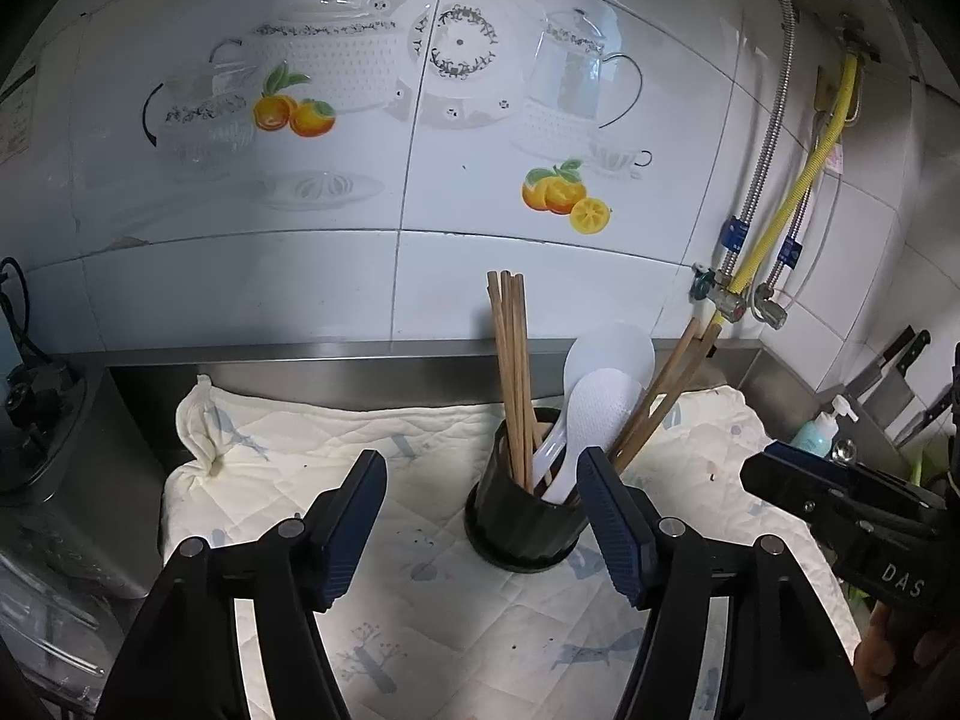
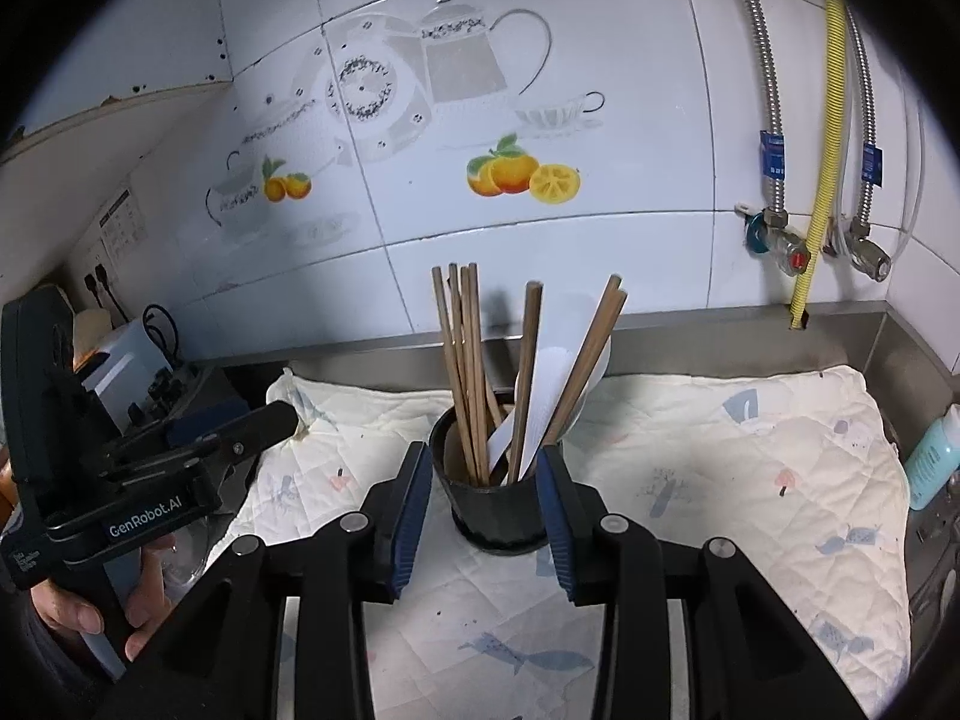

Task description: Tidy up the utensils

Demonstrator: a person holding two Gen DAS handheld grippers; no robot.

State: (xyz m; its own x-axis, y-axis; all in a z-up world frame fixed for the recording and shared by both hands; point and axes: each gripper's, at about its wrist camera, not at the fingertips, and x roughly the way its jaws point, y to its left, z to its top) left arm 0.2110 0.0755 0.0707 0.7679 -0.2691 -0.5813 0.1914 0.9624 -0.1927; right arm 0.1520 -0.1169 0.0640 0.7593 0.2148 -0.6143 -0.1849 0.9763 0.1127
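From the left wrist, the left gripper (image 1: 483,495) stood open and empty; the black holder (image 1: 522,516), on the quilted cloth (image 1: 288,420) toward 1 o'clock, held wooden chopsticks (image 1: 510,372) and 2 white spoons (image 1: 600,402). From the right wrist, the right gripper (image 2: 483,495) gaped, pads clear, the holder at 12 o'clock.

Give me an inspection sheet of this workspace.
Surface: quilted cloth over a steel counter, speckled with spots.
Job's things: black holder upright, holding chopsticks and white spoons.
Clutter: blue bottle at the cloth's right edge; knives beyond it.
Grippers: left gripper open, empty; right gripper open, fingers either side of the holder, contact unclear.
Cables: black cord far left.
Surroundings: tiled wall, hoses, valves.
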